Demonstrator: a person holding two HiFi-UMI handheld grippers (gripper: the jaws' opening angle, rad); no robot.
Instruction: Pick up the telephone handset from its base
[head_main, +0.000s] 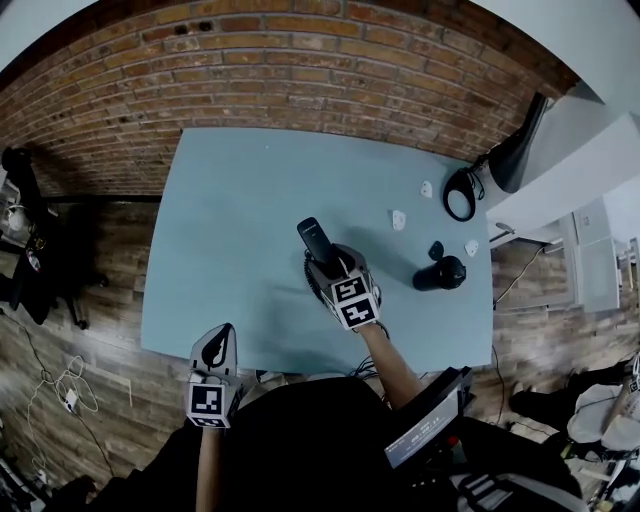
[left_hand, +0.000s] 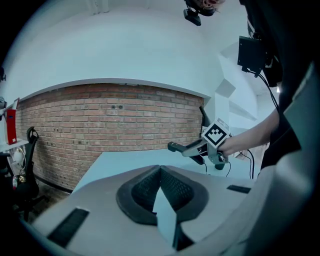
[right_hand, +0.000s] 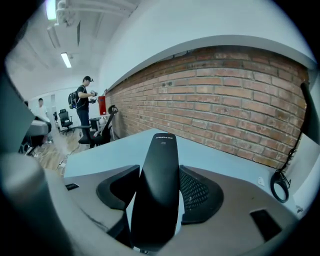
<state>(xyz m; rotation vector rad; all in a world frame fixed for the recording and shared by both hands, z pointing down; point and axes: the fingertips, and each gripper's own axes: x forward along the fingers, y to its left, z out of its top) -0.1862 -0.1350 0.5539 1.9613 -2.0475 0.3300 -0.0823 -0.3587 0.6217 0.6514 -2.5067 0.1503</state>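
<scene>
The black telephone handset (head_main: 313, 240) is clamped lengthwise in my right gripper (head_main: 329, 264), which is shut on it near the table's middle. In the right gripper view the handset (right_hand: 160, 185) stands between both pads and points toward the brick wall. From the left gripper view the handset (left_hand: 186, 148) hangs above the table top, under the marker cube (left_hand: 216, 134). A dark cord (head_main: 309, 270) shows beside it, and the base is hidden under the gripper. My left gripper (head_main: 221, 338) hovers at the table's front edge, shut with nothing in it (left_hand: 160, 171).
On the light blue table (head_main: 240, 220) to the right stand a black cylinder (head_main: 440, 273), a few small white pieces (head_main: 399, 219) and a black cable loop (head_main: 459, 195). A brick wall (head_main: 300, 70) runs behind. People and office chairs are far off (right_hand: 85, 107).
</scene>
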